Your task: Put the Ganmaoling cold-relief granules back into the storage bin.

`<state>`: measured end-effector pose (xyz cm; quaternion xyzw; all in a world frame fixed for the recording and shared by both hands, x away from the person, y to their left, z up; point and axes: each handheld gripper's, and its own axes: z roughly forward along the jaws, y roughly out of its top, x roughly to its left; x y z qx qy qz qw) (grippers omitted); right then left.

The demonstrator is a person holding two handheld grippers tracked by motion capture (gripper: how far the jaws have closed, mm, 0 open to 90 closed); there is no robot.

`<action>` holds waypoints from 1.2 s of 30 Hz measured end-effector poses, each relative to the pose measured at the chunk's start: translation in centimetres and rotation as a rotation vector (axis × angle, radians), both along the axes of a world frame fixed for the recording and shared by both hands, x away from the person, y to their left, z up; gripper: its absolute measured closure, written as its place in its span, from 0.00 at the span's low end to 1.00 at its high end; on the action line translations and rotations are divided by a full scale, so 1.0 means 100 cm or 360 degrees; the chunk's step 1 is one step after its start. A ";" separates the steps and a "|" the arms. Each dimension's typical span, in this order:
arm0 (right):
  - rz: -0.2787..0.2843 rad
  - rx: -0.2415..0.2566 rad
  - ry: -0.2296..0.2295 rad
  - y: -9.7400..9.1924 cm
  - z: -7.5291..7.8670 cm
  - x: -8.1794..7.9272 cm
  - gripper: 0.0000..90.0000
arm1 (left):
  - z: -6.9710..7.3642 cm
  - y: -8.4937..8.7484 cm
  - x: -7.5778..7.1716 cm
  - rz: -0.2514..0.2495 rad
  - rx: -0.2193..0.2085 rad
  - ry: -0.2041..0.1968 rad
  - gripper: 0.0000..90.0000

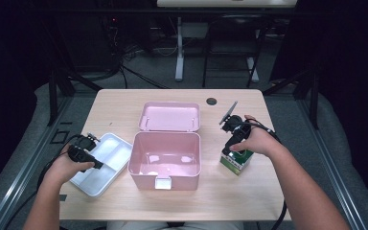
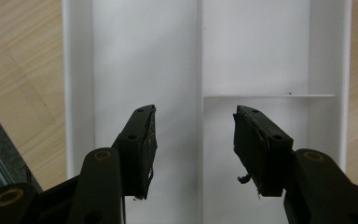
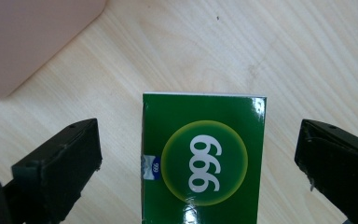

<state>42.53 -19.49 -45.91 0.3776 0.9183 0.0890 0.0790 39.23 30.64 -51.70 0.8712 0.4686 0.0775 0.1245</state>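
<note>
Here the left tongs hang over the white tray, jaws spread wide with nothing between them and only the tray's bare floor and its thin divider beneath; in the high view the same left tongs sit above the tray at the near left of the surface. Across on the near right, the right tongs straddle a green box printed with 999, jaws wide and standing clear of both its long sides, pads not touching. From above, the right tongs point down at that green box, which stands on the surface just beside the pink case. The case lies open in the middle, its inside bare, and its lid lies flat just behind it, farther from the person. By my reading, the step in hand is the pickup of the green box, with the tray already taken out and set aside, so that the box can go into the case. The next move calls for lowering the right tongs squarely over the box, closing on its 2 long sides without tipping it, then lifting it clear over the case's near wall. The left tongs look free to steady the case.
</note>
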 end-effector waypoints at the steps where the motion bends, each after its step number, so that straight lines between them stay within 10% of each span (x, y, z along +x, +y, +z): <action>1: 0.0013 -0.0001 0.0013 -0.001 0.000 0.001 0.02 | 0.002 0.001 0.000 0.0028 -0.0020 0.0011 0.54; 36: -0.0082 0.0019 0.0297 -0.024 -0.034 0.011 0.14 | 0.016 0.003 -0.005 0.0084 -0.0109 0.0002 0.51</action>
